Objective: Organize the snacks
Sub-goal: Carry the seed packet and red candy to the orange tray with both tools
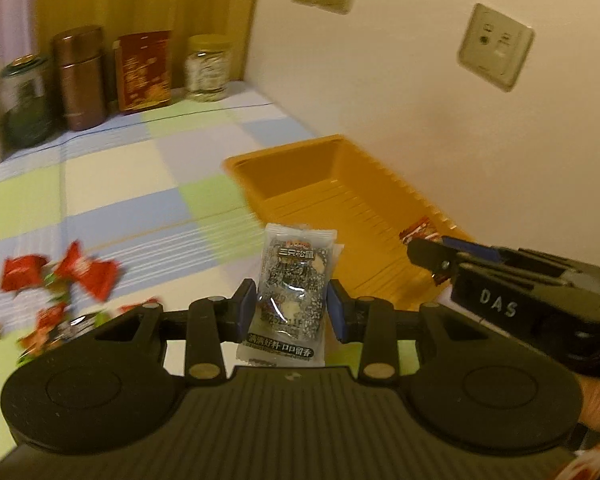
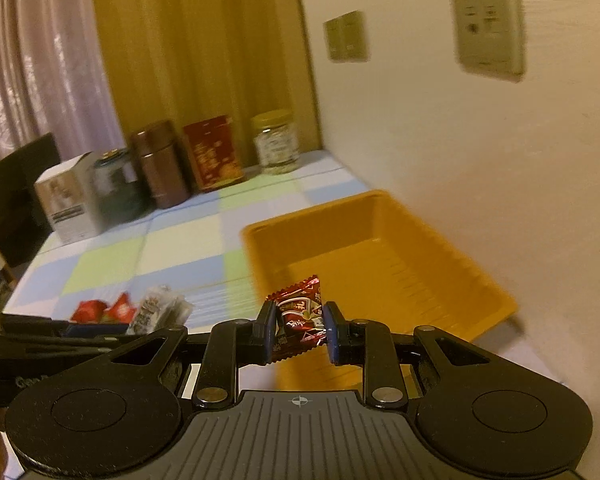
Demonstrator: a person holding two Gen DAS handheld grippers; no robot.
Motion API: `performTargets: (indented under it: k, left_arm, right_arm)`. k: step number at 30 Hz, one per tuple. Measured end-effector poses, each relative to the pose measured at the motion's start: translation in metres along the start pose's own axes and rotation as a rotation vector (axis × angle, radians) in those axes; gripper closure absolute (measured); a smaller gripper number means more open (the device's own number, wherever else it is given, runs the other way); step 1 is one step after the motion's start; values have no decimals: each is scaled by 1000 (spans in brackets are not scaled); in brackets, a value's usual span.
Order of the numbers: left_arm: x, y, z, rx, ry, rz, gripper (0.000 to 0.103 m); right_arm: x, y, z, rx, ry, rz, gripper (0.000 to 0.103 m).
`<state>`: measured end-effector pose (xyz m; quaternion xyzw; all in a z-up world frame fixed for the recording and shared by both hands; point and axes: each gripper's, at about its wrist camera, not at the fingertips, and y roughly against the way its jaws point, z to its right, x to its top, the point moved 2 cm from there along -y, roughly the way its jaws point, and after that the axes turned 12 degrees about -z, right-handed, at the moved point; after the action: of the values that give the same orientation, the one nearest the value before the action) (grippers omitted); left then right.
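Note:
My left gripper (image 1: 291,307) is shut on a clear sesame snack packet (image 1: 290,284), held upright above the checkered cloth. To its right the right gripper (image 1: 428,254) reaches over the orange tray (image 1: 300,152), a red candy (image 1: 418,233) at its tips. In the right wrist view, my right gripper (image 2: 298,330) is shut on that red candy (image 2: 298,320), just short of the orange tray (image 2: 380,200). The left gripper comes in from the left edge with the snack packet (image 2: 156,314). A heap of red candies (image 1: 60,276) lies on the cloth at the left.
Tins, a red box (image 1: 144,72), a glass jar (image 1: 208,68) and a white carton (image 2: 66,200) line the back of the table by the curtain. The wall with socket plates (image 1: 496,46) runs right behind the tray. A dark chair (image 2: 16,200) stands at the far left.

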<state>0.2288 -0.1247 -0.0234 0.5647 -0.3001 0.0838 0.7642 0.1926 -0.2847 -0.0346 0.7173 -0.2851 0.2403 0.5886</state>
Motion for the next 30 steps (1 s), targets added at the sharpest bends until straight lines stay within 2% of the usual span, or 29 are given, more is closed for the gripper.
performTargets:
  k: [6, 14, 17, 20, 30]
  left_arm:
    - [23, -26, 28, -48, -15, -10, 68]
    - [40, -62, 35, -89, 26, -40, 68]
    - [40, -70, 34, -106, 38, -42, 67]
    - [39, -70, 30, -111, 60, -24, 60]
    - [21, -50, 12, -43, 92, -5, 58]
  right_arm:
    - [9, -5, 47, -57, -37, 5, 77]
    - [19, -15, 87, -86, -92, 5, 77]
    - [21, -21, 90, -88, -101, -4, 77]
    - [20, -24, 91, -85, -110, -9, 77]
    - [19, -31, 82, -38, -107, -29, 77]
